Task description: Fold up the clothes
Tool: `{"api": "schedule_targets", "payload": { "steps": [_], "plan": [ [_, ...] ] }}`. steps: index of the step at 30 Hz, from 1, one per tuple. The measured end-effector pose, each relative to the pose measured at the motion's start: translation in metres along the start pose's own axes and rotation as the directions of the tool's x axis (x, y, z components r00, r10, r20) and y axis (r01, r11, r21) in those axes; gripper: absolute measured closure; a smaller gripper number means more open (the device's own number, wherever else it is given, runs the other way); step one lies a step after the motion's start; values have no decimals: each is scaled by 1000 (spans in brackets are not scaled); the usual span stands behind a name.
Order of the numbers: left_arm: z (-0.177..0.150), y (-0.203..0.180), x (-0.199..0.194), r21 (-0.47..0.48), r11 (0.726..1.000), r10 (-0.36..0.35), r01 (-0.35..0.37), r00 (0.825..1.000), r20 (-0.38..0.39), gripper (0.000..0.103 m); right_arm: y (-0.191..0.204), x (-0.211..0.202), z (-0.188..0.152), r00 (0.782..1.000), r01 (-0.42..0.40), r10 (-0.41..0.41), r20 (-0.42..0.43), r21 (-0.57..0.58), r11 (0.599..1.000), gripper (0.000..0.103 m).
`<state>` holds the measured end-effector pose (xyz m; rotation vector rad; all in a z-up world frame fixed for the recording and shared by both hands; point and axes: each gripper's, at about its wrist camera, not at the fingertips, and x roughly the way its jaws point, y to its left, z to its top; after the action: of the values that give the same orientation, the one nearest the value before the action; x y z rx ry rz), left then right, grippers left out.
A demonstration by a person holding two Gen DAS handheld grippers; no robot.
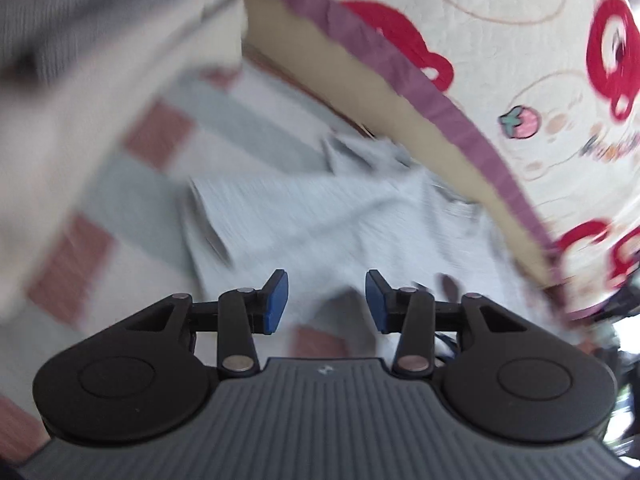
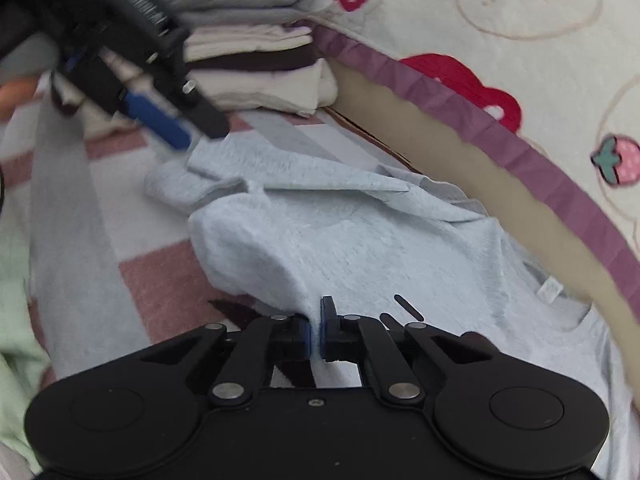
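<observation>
A light blue T-shirt [image 2: 360, 240] lies crumpled on a checked blanket [image 2: 168, 280], with its neck label toward the right. My right gripper [image 2: 316, 332] is shut on a raised fold at the shirt's near edge. In the left wrist view the same shirt [image 1: 320, 216] is blurred, and my left gripper [image 1: 326, 300] hovers over it, open, with nothing between its blue pads. In the right wrist view the left gripper appears at the upper left, its blue pad [image 2: 158, 118] just above the shirt's far sleeve.
A stack of folded clothes [image 2: 256, 40] sits at the far end of the blanket. A cartoon-print quilt with a purple border [image 2: 520, 40] rises along the right side. A pale green cloth [image 2: 12, 300] lies at the left edge.
</observation>
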<state>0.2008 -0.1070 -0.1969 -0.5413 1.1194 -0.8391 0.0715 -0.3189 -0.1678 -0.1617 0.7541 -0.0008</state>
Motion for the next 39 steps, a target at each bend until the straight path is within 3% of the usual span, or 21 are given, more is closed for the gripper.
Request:
{"api": "schedule_targets", "payload": {
  "steps": [2, 4, 6, 8, 10, 11, 14, 16, 19, 21, 24, 25, 26, 28, 30, 33, 35, 36, 39],
  "plan": [
    [-8, 15, 11, -197, 967, -181, 164, 981, -71, 44, -15, -3, 3, 1000, -29, 29, 6, 160, 987, 98],
    [-22, 25, 27, -341, 899, -331, 274, 936, -121, 42, -21, -8, 5, 999, -45, 43, 14, 219, 975, 98],
    [-31, 19, 34, -337, 907, -305, 252, 945, -115, 39, -20, -12, 6, 999, -46, 42, 24, 212, 976, 98],
    [-37, 11, 41, -304, 926, -266, 224, 958, -107, 29, -16, -16, 6, 999, -39, 35, 28, 180, 983, 97],
    [-40, 8, 52, -330, 925, -232, 191, 968, -92, 25, -15, -15, 5, 999, -32, 30, 13, 169, 985, 98],
    [-42, 8, 57, -380, 911, -208, 158, 974, -94, 24, -18, -14, 4, 1000, -27, 27, 4, 187, 982, 98],
    [-53, 7, 69, -521, 835, -271, 179, 957, -105, 23, -28, -10, 3, 1000, -24, 28, -13, 251, 968, 98],
    [-59, 3, 70, -534, 827, -279, 176, 953, -119, 21, -33, -14, 4, 999, -38, 41, -6, 295, 955, 98],
    [-68, -6, 72, -520, 840, -281, 159, 946, -165, 20, -41, -16, 6, 998, -55, 62, -6, 360, 931, 98],
    [-69, -6, 73, -528, 830, -298, 180, 943, -147, 20, -46, -17, 7, 997, -67, 76, -5, 403, 913, 98],
    [-63, -6, 69, -472, 874, -164, 113, 984, -67, 22, -42, -18, 7, 997, -65, 73, -8, 356, 932, 98],
    [-60, -7, 68, -443, 891, -135, 100, 990, -46, 26, -40, -18, 7, 997, -67, 75, -11, 335, 940, 98],
    [-58, -9, 68, -418, 904, -112, 90, 993, -29, 32, -38, -17, 7, 997, -69, 77, -13, 314, 947, 98],
    [-52, -13, 66, -369, 925, -98, 91, 995, -1, 75, -35, -18, 5, 995, -85, 94, -18, 280, 956, 98],
    [-46, -21, 58, -298, 953, -44, 55, 998, 42, 85, -32, -21, -4, 991, -115, 127, -31, 258, 959, 95],
    [-38, -47, 43, -50, 997, 67, -60, 988, 136, 95, -28, -34, -31, 985, -132, 155, -80, 238, 962, 83],
    [-33, -68, 35, 142, 978, 124, -154, 972, 199, 97, -42, -48, -61, 986, -76, 117, -119, 303, 950, 81],
    [-32, -74, 32, 192, 966, 128, -172, 967, 221, 96, -54, -56, -79, 987, -34, 88, -137, 358, 933, 81],
    [-27, -76, 29, 204, 963, 129, -176, 965, 226, 97, -102, -88, -123, 989, 80, 4, -145, 567, 820, 79]
  ]
}}
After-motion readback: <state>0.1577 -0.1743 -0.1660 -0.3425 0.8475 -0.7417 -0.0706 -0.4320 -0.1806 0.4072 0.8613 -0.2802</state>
